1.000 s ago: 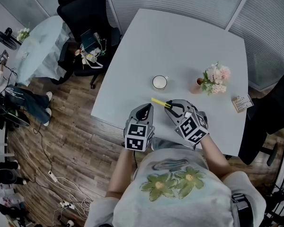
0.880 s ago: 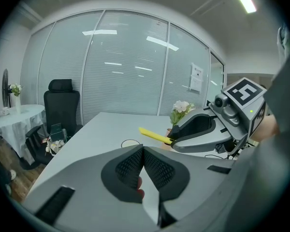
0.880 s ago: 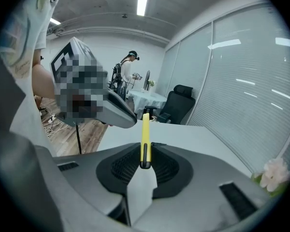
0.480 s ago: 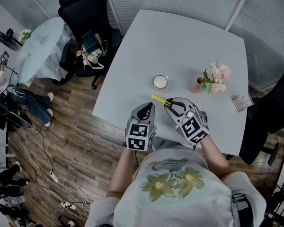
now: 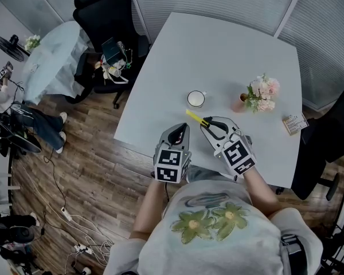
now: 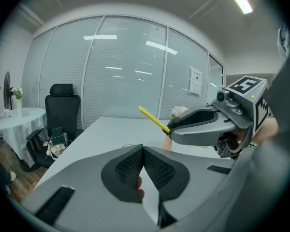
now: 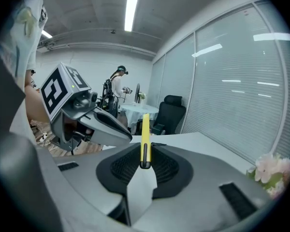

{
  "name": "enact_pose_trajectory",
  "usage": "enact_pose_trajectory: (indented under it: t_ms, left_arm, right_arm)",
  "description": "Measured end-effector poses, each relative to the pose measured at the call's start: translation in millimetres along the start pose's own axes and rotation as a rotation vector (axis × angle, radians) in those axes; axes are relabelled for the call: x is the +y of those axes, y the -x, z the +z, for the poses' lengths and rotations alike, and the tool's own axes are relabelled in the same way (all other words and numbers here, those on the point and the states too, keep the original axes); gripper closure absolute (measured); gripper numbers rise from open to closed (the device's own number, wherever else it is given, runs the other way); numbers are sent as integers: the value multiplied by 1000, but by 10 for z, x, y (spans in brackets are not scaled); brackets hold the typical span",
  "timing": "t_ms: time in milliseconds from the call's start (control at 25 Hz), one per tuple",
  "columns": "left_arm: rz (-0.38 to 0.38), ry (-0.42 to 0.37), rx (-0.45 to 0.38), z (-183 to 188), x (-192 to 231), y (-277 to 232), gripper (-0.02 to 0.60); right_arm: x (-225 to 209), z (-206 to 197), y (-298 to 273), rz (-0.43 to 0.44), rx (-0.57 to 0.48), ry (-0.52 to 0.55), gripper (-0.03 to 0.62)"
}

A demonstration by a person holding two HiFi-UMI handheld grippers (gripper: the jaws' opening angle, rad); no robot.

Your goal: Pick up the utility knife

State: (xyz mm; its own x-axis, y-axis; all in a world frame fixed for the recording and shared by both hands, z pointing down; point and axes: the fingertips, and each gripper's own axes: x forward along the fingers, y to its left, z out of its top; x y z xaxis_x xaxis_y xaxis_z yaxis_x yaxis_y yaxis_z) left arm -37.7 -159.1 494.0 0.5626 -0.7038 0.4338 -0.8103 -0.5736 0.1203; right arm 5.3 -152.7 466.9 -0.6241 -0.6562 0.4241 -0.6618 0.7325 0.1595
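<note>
A slim yellow utility knife [image 5: 194, 119] is clamped between the pads of my right gripper [image 5: 206, 125], held off the white table [image 5: 229, 50] and sticking out up-left past the jaws. In the right gripper view the knife [image 7: 145, 132] stands upright between the dark pads [image 7: 165, 170], black slider facing me. My left gripper [image 5: 178, 135] hovers beside it at the table's near edge, its jaws closed together with nothing between them. In the left gripper view the pads [image 6: 157, 168] meet, and the right gripper [image 6: 171, 128] with the knife [image 6: 153, 119] shows up right.
A white mug [image 5: 195, 99] stands just beyond the knife. A pink flower pot [image 5: 258, 96] and a small printed box [image 5: 293, 122] sit at the right. A black office chair [image 5: 106, 22] and a round covered table [image 5: 54, 59] stand left. Cables litter the wood floor.
The right gripper has lifted slightly with the knife and rolled a little. The left gripper has stayed about where it was.
</note>
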Motion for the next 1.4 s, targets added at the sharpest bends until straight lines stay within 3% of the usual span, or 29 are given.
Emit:
enact_pose_trajectory:
  t_ms: [760,1400]
  left_arm:
    - [20,3,-66,212,-25,152,581]
    - [20,-1,-72,222,-51,237,581]
  right_arm:
    - [3,235,158,-30,-138,-156,525]
    - [53,238,195,-35,-156,-233,525]
